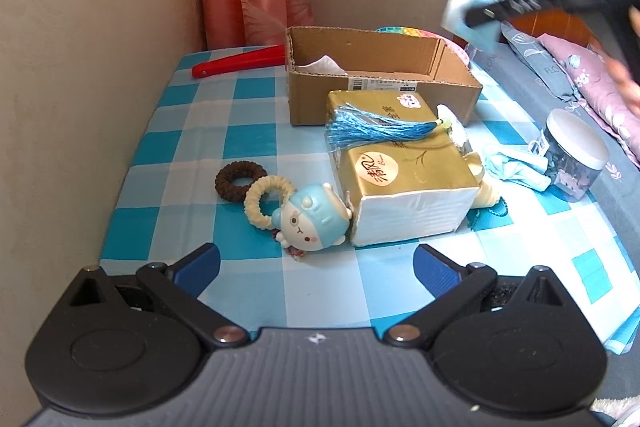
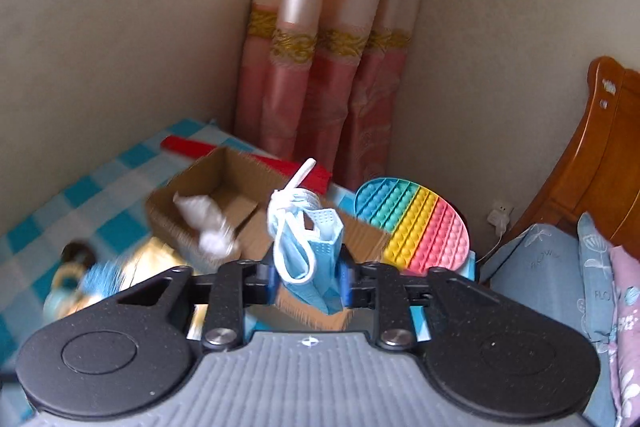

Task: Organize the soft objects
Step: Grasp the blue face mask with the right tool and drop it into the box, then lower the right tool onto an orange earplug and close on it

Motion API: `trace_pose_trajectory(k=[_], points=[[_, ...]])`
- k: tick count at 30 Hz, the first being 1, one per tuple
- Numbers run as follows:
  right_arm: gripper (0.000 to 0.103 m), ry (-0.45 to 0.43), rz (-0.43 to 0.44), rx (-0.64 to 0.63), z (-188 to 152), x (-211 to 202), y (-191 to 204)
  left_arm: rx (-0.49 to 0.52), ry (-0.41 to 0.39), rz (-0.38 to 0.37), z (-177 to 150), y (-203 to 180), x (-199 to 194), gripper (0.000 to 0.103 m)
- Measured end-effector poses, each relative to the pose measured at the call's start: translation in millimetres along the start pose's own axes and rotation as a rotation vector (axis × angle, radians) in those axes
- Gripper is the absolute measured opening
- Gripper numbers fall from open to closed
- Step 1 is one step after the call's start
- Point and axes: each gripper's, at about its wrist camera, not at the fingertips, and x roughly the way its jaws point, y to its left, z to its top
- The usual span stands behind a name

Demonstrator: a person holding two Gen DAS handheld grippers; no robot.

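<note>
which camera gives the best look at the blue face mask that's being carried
The right wrist view: the blue face mask sits sharp and close, pinched in the right gripper, ear loops dangling. In the left wrist view the mask is small, blurred and high at the right, partly behind that gripper.

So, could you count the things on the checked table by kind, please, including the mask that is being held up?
Face masks: 2, one in the right gripper, one on the table
Hair ties: 2, brown, cream
Boxes: 2, cardboard, gold
Blue tassel: 1
Figurine: 1
Jar: 1
Total: 9
</note>
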Motion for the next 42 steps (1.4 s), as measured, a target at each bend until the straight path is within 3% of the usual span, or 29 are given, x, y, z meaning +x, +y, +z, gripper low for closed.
trace_pose_trajectory(k=[1, 3, 10, 22, 29, 42], points=[[0.062, -0.001, -0.001, 0.018, 4, 6, -2, -0.001, 0.001, 0.002, 0, 0, 0, 0.102], [0.08, -0.021, 0.003, 0.023, 6, 9, -1, -0.002, 0.002, 0.007, -1, 0, 0, 0.102], [0.098, -0.035, 0.033, -0.006, -12, -15, 14, -0.007, 0.005, 0.007, -2, 4, 0, 0.102], [0.103, -0.007, 0.085, 0.011, -71, -58, 39, 0.032, -0.025, -0.014, -6, -9, -11, 0.102], [0.103, 0.033, 0.078, 0.062, -116, -71, 46, 0.003, -0.031, -0.034, -11, -9, -15, 0.102], [0.103, 0.116, 0.057, 0.141, -184, -81, 48, 0.108, -0.029, -0.046, -24, -38, -16, 0.102]])
